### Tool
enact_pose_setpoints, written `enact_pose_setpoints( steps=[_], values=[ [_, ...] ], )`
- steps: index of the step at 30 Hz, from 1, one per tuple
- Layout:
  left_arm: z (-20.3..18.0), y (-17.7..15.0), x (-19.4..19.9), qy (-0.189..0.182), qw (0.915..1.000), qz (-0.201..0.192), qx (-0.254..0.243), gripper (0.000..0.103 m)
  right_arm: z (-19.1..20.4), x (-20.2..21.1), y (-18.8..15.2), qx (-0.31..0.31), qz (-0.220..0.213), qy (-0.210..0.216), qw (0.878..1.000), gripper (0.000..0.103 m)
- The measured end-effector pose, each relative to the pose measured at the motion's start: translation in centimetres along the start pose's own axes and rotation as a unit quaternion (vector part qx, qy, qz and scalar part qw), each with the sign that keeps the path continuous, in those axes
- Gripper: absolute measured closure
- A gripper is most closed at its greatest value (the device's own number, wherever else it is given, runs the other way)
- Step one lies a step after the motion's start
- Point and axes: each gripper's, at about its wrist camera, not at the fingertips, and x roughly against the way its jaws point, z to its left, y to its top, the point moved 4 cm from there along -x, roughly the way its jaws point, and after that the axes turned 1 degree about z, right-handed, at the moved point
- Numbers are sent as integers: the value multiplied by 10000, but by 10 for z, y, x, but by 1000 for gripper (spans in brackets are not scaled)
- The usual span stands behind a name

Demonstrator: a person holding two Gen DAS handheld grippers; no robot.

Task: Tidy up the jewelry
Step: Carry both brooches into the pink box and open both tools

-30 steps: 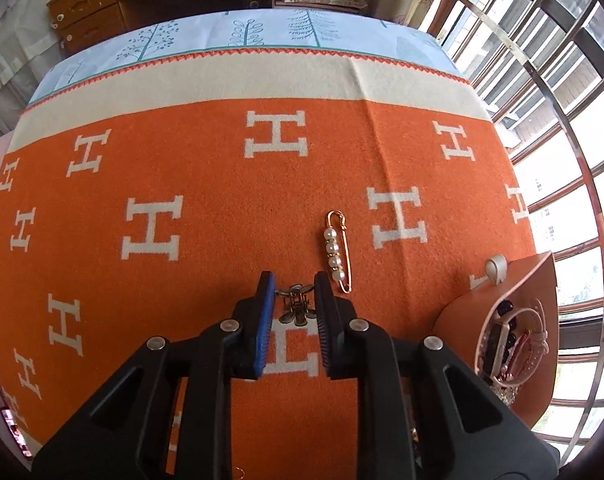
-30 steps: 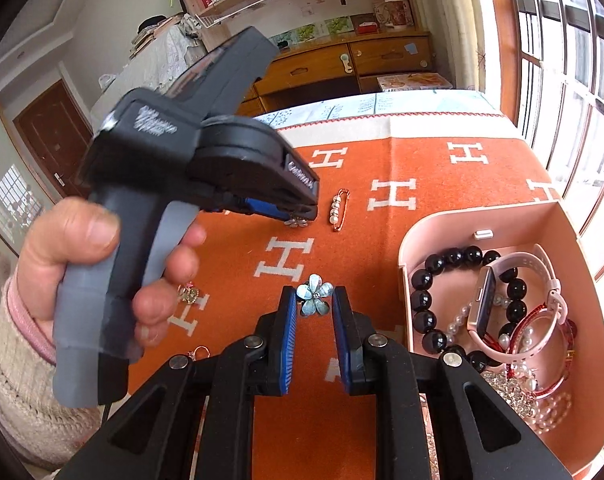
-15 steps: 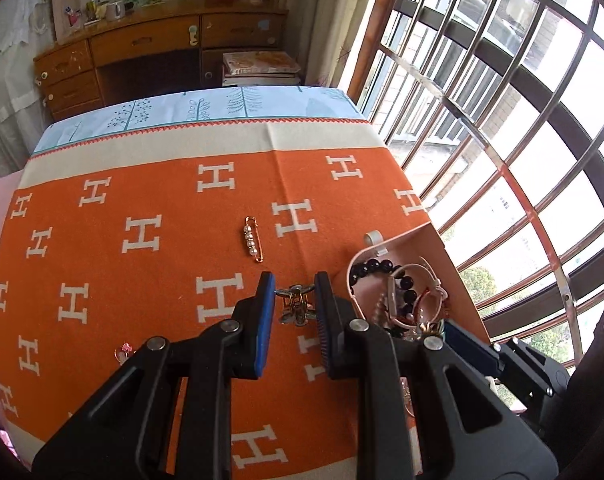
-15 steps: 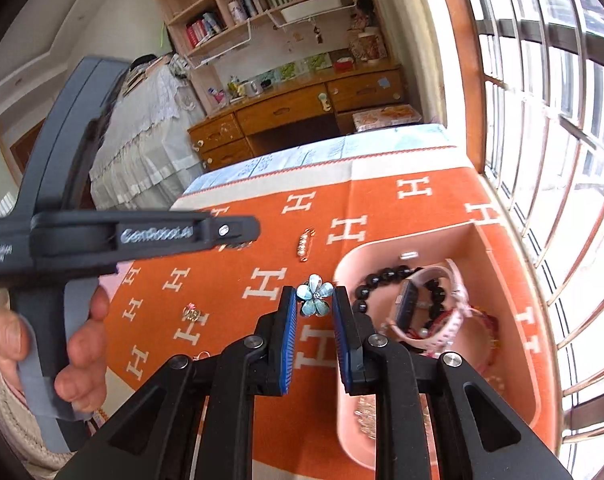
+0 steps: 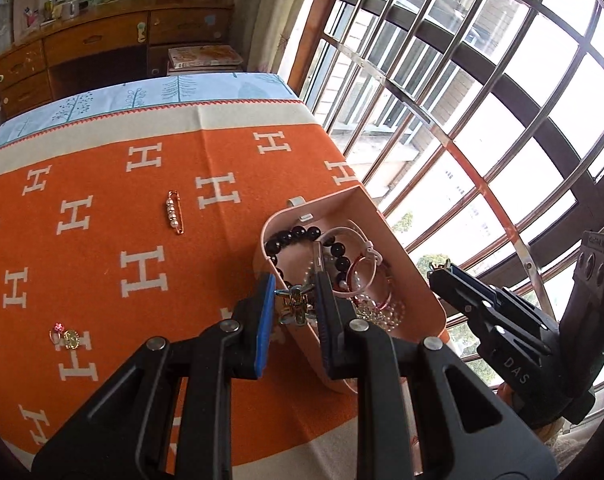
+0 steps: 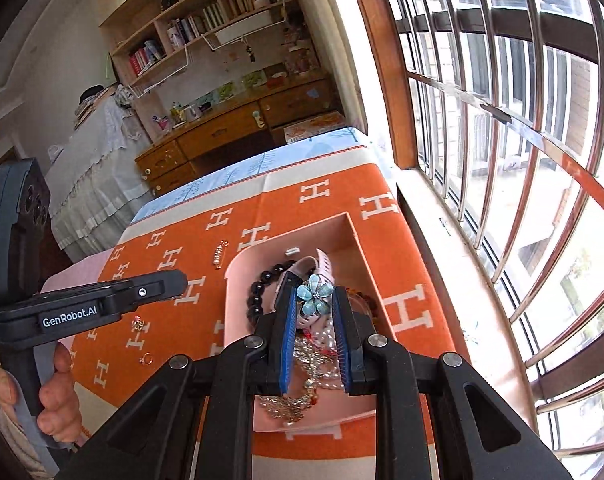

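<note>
My left gripper [image 5: 293, 300] is shut on a small brass brooch [image 5: 291, 307] and hangs over the near left rim of the pink tray [image 5: 372, 216]. My right gripper [image 6: 314, 302] is shut on a blue flower brooch [image 6: 314, 298], raised above the pink tray [image 6: 352, 240]. In the tray lie a black bead bracelet [image 5: 289, 236], a pink watch [image 6: 322, 266], a red bangle [image 5: 376, 280] and pearl strands. A pearl pin [image 5: 173, 211] and a small ring cluster [image 5: 65, 335] lie on the orange cloth. A gold ring [image 6: 146, 359] also rests there.
The orange cloth with white H marks [image 5: 141, 268] covers the table, whose right edge runs along a barred window [image 5: 482, 120]. A wooden desk [image 5: 101, 52] stands beyond the far edge. In the right wrist view a hand [image 6: 57, 396] holds the left gripper's handle at lower left.
Both grippers have risen and swung right from the cloth to over the pink tray, each still holding its brooch. The pearl pin and rings stay where they lay.
</note>
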Motion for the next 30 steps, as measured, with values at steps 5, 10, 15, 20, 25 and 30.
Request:
enact_pose_setpoints(
  steps=[5, 10, 15, 20, 25, 30],
  values=[
    [-19, -4, -8, -149, 9995, 77, -283, 86, -24, -2, -13, -63, 193, -91, 9998, 85],
    [-43, -19, -21, -152, 9969, 221, -742, 86, -29, -17, -29, -54, 469, -22, 9989, 85],
    [-59, -32, -33, -157, 9934, 411, -1063, 86, -31, -23, -37, -92, 583, 6, 9983, 85],
    [-69, -39, -40, -107, 9904, 522, -1273, 85, -34, -24, -41, -157, 598, -2, 9981, 73],
    [-71, -43, -44, -129, 9888, 654, -1334, 81, -31, -19, -39, -110, 490, -23, 9987, 70],
    [-70, -47, -44, -112, 9881, 679, -1375, 71, -27, -23, -39, -86, 512, -40, 9986, 70]
  ],
)
